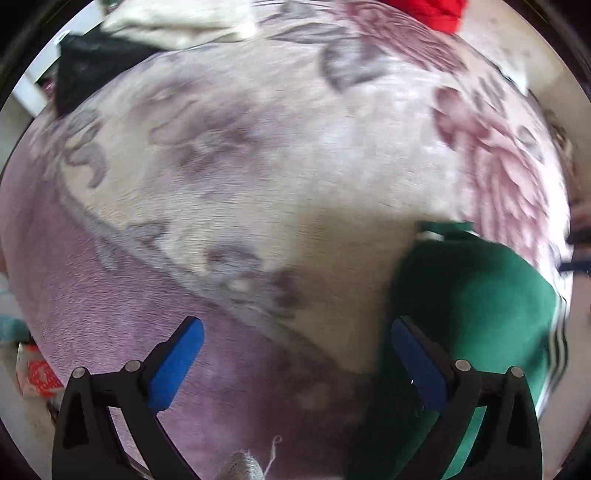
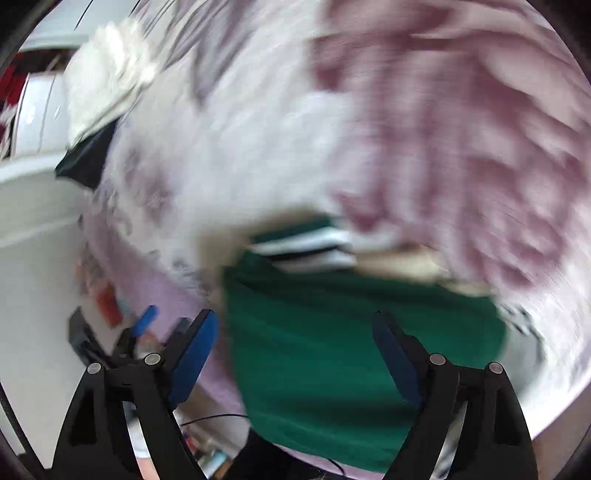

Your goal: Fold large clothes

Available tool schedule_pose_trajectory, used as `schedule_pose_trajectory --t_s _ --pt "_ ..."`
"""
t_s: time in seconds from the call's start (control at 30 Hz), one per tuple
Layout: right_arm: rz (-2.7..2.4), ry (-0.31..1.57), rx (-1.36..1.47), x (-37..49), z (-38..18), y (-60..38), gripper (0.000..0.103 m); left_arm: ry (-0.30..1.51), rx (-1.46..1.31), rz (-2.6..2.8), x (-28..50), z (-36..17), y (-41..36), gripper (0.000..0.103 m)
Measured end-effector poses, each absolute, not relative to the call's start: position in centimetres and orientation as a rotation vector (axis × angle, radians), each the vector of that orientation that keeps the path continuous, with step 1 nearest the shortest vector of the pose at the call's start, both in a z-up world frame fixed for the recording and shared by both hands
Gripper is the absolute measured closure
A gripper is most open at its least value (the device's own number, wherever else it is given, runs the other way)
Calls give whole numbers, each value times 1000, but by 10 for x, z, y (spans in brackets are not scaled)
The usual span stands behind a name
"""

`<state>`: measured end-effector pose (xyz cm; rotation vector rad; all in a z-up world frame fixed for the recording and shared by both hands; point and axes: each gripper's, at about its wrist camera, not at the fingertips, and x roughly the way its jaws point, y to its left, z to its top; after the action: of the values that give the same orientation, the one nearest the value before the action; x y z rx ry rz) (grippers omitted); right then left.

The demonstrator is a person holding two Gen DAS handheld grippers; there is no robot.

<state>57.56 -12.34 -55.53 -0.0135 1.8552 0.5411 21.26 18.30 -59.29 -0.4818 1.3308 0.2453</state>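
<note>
A green garment (image 1: 476, 295) with white stripes at its edge lies folded on a flowered pink and cream blanket (image 1: 258, 166). It also shows in the right wrist view (image 2: 332, 343), blurred by motion. My left gripper (image 1: 295, 339) is open and empty above the blanket, with the garment beside its right finger. My right gripper (image 2: 295, 332) is open and empty, just above the green garment. The left gripper (image 2: 147, 325) shows small at the left of the right wrist view.
A cream cloth (image 1: 177, 26) and a black cloth (image 1: 88, 70) lie at the blanket's far left. A red cloth (image 1: 432, 13) lies at the far edge. Floor clutter (image 2: 107, 295) lies beside the bed on the left.
</note>
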Motion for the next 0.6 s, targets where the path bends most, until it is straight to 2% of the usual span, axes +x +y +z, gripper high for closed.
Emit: schedule_pose_trajectory --t_s 0.07,0.13,0.23,0.33,0.37,0.4,0.47,0.5,0.53,0.57,0.6 --pt "363 1861 4 557 -547 -196 15 1346 -460 221 216 -586 165 0" --pt "177 1900 139 525 -545 -269 15 1368 -434 214 213 -583 151 0" --pt "-23 1965 520 452 -571 -364 15 1409 -403 221 205 -582 136 0" --pt "-70 1953 894 393 -617 -400 15 1460 -373 234 194 -589 123 0" --pt "-20 1927 998 385 -632 -399 18 1474 -360 241 191 -591 121 0" --pt "-11 1893 1043 381 -641 -399 27 1486 -345 246 189 -592 118 0" --pt "3 1814 969 384 -638 -393 57 1500 -312 250 184 -590 110 0" --pt "16 1798 923 387 -630 -389 69 1492 -293 252 182 -587 107 0" --pt "8 1768 914 386 -619 -390 73 1485 -278 251 181 -585 104 0" --pt "-7 1744 933 382 -609 -392 88 1480 -274 249 180 -583 101 0" --pt "-12 1713 948 380 -598 -397 88 1471 -275 250 179 -581 98 0"
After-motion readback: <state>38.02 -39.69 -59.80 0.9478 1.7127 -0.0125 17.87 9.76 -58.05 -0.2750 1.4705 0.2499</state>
